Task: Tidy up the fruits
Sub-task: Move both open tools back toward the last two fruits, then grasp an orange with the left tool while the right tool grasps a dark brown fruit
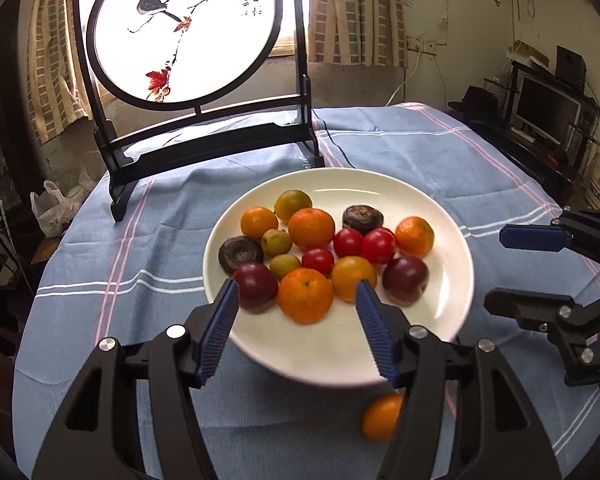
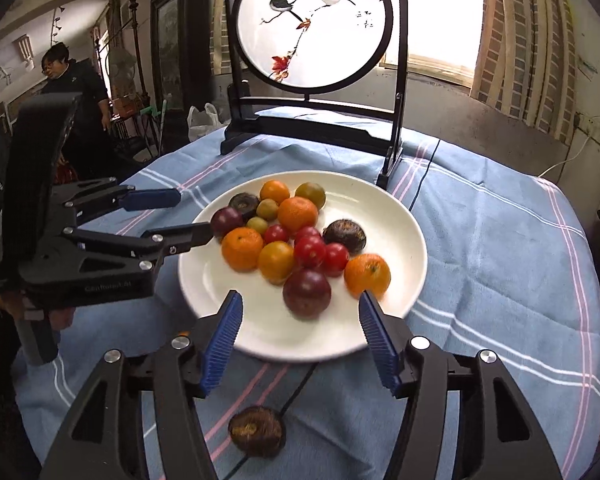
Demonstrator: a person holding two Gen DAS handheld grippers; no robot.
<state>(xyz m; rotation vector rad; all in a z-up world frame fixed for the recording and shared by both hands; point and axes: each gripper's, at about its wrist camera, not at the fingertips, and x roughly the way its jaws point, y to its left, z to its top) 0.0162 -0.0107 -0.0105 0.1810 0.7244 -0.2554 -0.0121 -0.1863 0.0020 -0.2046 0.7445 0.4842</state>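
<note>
Left wrist view shows the left gripper (image 1: 296,300) with its blue pads spread apart and nothing between them, hanging over the near edge of a white plate (image 1: 452,240). Oranges, red tomatoes, dark plums and green fruits sit heaped on that plate. One loose orange fruit (image 1: 381,416) lies on the blue tablecloth (image 1: 140,248) just beside the plate's near rim, partly hidden behind the right-hand finger. Right wrist view shows the right gripper (image 2: 300,308) likewise spread and empty, over the plate's near rim, with a brown fruit (image 2: 257,431) on the cloth below and between its fingers, apart from the plate.
</note>
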